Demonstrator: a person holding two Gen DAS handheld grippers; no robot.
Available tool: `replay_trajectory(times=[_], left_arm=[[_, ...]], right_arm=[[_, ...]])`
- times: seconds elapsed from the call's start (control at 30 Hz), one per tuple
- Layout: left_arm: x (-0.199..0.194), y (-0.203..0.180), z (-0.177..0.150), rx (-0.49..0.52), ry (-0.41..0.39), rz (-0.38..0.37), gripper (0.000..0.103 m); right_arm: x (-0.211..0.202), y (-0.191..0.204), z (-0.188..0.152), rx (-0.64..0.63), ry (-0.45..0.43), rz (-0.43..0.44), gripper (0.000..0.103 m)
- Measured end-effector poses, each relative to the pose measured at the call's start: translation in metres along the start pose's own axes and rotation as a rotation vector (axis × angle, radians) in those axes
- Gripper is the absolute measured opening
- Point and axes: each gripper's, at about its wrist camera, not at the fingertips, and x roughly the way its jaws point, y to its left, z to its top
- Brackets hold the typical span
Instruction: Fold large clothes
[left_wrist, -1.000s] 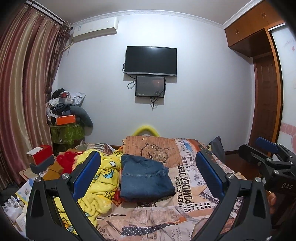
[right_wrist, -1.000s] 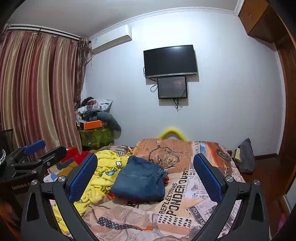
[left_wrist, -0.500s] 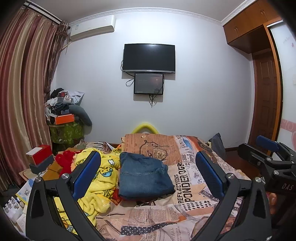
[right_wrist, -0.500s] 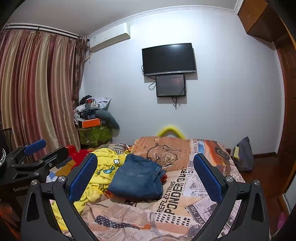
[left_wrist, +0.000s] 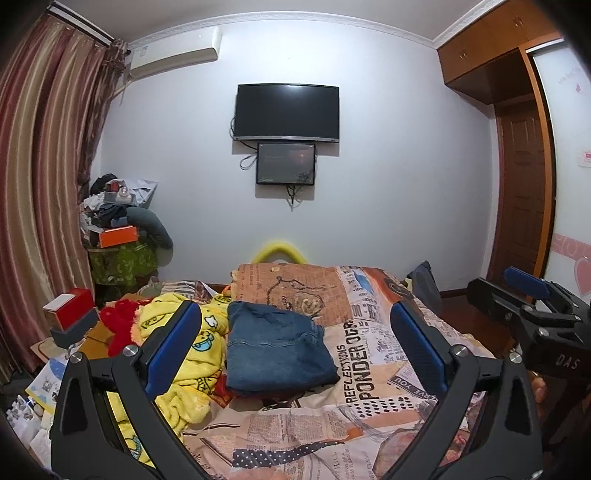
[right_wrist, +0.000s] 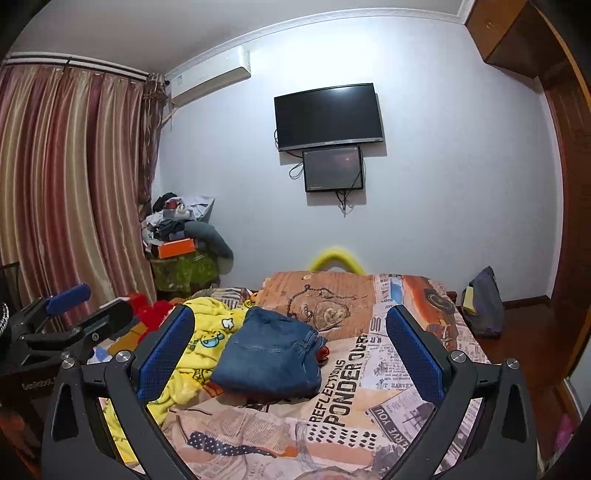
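Note:
A folded pair of blue jeans (left_wrist: 275, 349) (right_wrist: 269, 358) lies on the bed (left_wrist: 369, 365) (right_wrist: 354, 398), which has a newspaper-print cover. A crumpled yellow cartoon-print garment (left_wrist: 184, 354) (right_wrist: 207, 339) lies to the left of the jeans. My left gripper (left_wrist: 295, 347) is open and held above the near part of the bed, with nothing between its blue pads. My right gripper (right_wrist: 290, 347) is also open and empty, well short of the jeans. In the left wrist view the right gripper (left_wrist: 532, 306) shows at the right edge; in the right wrist view the left gripper (right_wrist: 70, 317) shows at the left.
A red plush item (left_wrist: 118, 325) lies left of the yellow garment. A cluttered stand with clothes and an orange box (left_wrist: 118, 236) fills the far left corner by the curtains (left_wrist: 44, 184). A dark bag (right_wrist: 484, 302) sits right of the bed. A television (left_wrist: 288, 112) hangs on the wall.
Both cameras have tilted slightly upward, so the bed and jeans sit a little lower in view. The jeans and the yellow garment have not moved. Both grippers stayed open.

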Motion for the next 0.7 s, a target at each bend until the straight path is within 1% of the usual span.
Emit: replay_trajectory(times=[0.27,0.47,0.7], left_arm=[[0.0008,-0.0017,-0.0021,0.002,-0.004,-0.003,0.103],[0.0012,0.0016,-0.0033,-0.015,0.008,-0.024,0.103],[0.0029,0.0044,-0.0065,-0.020,0.014,-0.023,0.103]], right_arm=[[-0.0002,-0.0020,0.0007,0.018,-0.006,-0.003,0.103],[0.0005,-0.0024,0.0003,0.020,-0.005,-0.005,0.103],[0.0032,-0.0017,-0.0018,0.026,0.007,-0.005,0.103]])
